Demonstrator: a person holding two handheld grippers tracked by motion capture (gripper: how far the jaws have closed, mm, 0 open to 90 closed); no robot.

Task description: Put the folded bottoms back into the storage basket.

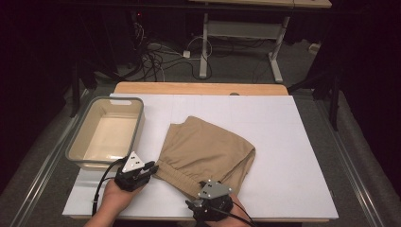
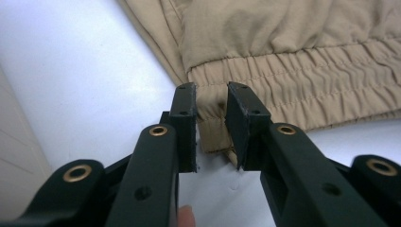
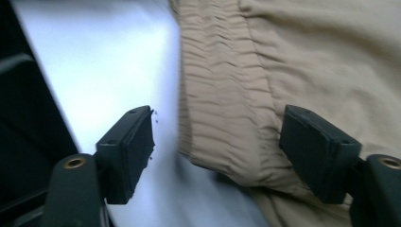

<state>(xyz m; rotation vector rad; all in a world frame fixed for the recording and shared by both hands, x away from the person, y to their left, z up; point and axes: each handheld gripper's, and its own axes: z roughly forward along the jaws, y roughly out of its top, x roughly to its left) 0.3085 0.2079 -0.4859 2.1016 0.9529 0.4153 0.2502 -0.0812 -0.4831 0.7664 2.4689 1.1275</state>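
Matt tan cloth shorts (image 1: 205,151) on smooth white board (image 1: 293,142).

The folded tan shorts (image 1: 205,151) are cut off in both gripper views: in the left gripper view (image 2: 283,56) they run out at twelve and three o'clock, and in the right gripper view (image 3: 293,66) likewise. In the high view the right gripper (image 1: 191,204), at six o'clock, covers the near corner of the waistband, so the cloth under it is hidden. Its body runs past the bottom edge, as do both forearms. The right gripper view is blurred, and the waistband gathers smear. Whether the left gripper (image 2: 211,124) pads actually press the waistband corner cannot be told.
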